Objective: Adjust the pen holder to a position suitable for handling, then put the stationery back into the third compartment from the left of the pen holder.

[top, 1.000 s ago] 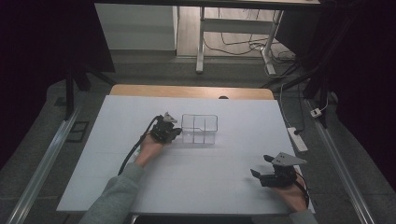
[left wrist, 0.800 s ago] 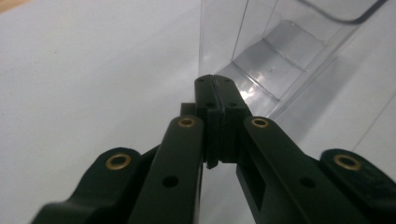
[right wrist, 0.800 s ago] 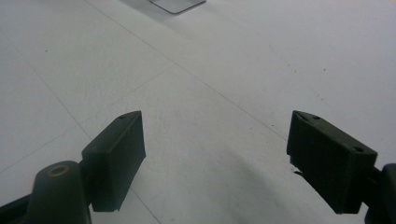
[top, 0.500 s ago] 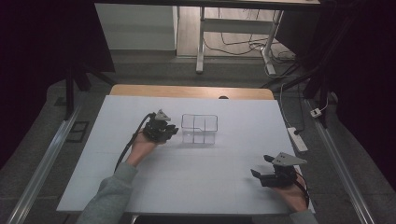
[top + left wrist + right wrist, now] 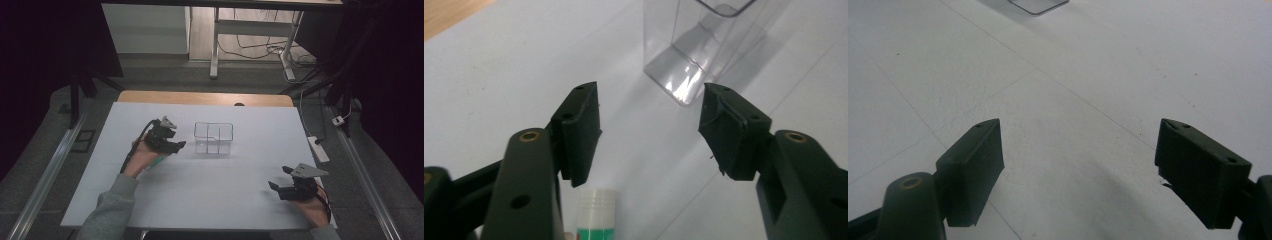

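My left gripper point(image 5: 174, 145) point(image 5: 649, 130) hovers over the white table, just left of a clear plastic compartment box point(image 5: 214, 137) point(image 5: 694, 45). Its jaws have just been opening and stand open with nothing between them. A glue stick point(image 5: 595, 215) with a white cap and green label lies on the table below the left jaw, and its green end point(image 5: 159, 161) peeks out beside the hand. My right gripper point(image 5: 280, 185) point(image 5: 1078, 170) rests near the front right of the table, open and empty, pointing toward the box corner point(image 5: 1038, 5).
A white sheet point(image 5: 225, 200) covers the table, with a wooden strip point(image 5: 200, 97) at its far edge. Metal rails run along both sides. A power strip point(image 5: 319, 149) lies on the floor to the right.
My left gripper has drawn back to the left, away from the clear box, and risen a little, and its jaws have spread. The right gripper has kept still.
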`<move>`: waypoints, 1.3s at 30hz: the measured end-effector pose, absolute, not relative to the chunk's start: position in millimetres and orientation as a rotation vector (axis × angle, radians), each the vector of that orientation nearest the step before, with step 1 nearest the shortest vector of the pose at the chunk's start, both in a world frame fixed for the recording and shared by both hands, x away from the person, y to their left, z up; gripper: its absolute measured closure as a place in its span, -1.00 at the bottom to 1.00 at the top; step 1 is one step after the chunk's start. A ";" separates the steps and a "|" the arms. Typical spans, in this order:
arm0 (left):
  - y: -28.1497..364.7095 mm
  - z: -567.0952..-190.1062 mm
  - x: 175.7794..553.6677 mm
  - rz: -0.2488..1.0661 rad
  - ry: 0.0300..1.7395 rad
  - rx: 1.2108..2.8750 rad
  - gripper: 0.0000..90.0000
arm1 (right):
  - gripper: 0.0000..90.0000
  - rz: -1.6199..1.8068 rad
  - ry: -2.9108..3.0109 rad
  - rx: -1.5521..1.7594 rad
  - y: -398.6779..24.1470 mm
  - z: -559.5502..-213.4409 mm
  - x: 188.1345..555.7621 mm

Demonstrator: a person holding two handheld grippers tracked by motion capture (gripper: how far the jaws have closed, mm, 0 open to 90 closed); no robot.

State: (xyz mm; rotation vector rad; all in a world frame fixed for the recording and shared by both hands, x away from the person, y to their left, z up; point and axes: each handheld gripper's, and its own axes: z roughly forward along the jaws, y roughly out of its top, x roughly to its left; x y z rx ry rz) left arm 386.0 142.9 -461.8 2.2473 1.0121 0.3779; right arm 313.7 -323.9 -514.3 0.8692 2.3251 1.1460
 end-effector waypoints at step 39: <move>166.4 -466.5 393.0 0.322 1.107 2.417 -0.29 | -0.58 1.135 2.332 0.859 -322.0 -515.3 313.1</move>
